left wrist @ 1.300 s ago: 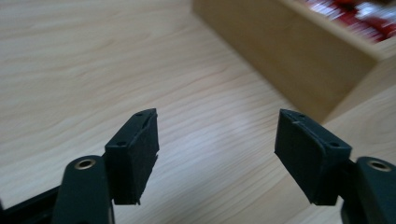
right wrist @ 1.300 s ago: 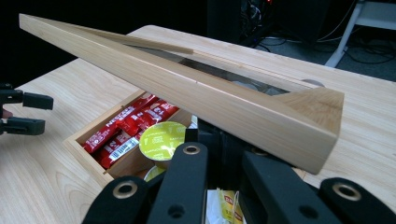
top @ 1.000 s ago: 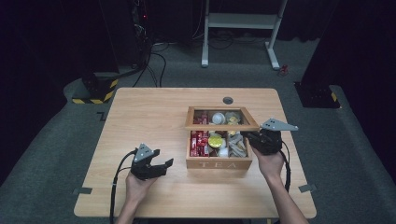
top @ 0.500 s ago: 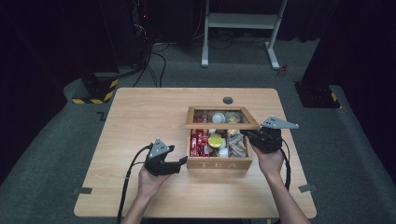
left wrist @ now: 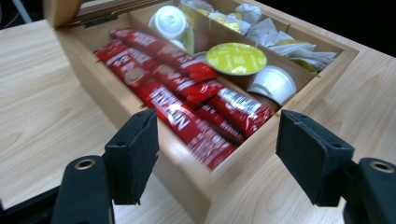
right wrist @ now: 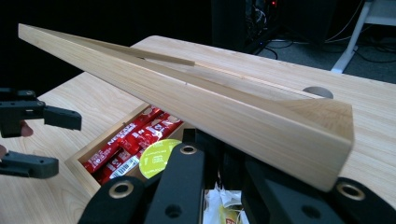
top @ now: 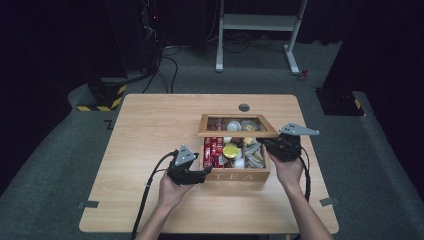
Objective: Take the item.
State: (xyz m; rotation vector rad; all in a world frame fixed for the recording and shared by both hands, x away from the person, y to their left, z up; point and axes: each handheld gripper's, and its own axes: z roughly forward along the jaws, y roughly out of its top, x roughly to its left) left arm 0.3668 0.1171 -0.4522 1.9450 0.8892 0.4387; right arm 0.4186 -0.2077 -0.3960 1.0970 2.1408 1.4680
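high view: a pale wood table [top: 150, 125] stands on grey carpet in a dark room, with a white frame's legs and cables behind it and a yellow-black striped block at back left. a round grey cap [top: 244, 107] sits in the tabletop behind the tea box [top: 235, 175], which lies right of centre, its long axis across the table and its lettered front towards the person. its lid [top: 237, 133] is raised, hinged at the far side, the free edge lifted towards the person. the right gripper [top: 270, 145] is at the lid's right corner. the left gripper [top: 207, 171] is just beside the box's left front corner, pointing right. the box contents are too small to read here.

left gripper view: the jaws stand apart, having just closed a little, with nothing pressed between the pads; the box's near corner lies between and below them. red sachets [left wrist: 187, 100] lie lengthwise in the nearest compartment, a yellow-lidded pod [left wrist: 236, 58] and white pods beyond, crumpled packets at the far side. the near sachets are blurred.

right gripper view: the lid's edge runs as a long wooden bar from upper left to lower right, clamped by the closed jaws, whose tips are hidden under it. sachets and the yellow pod show below; the left gripper is cut off at the left edge.
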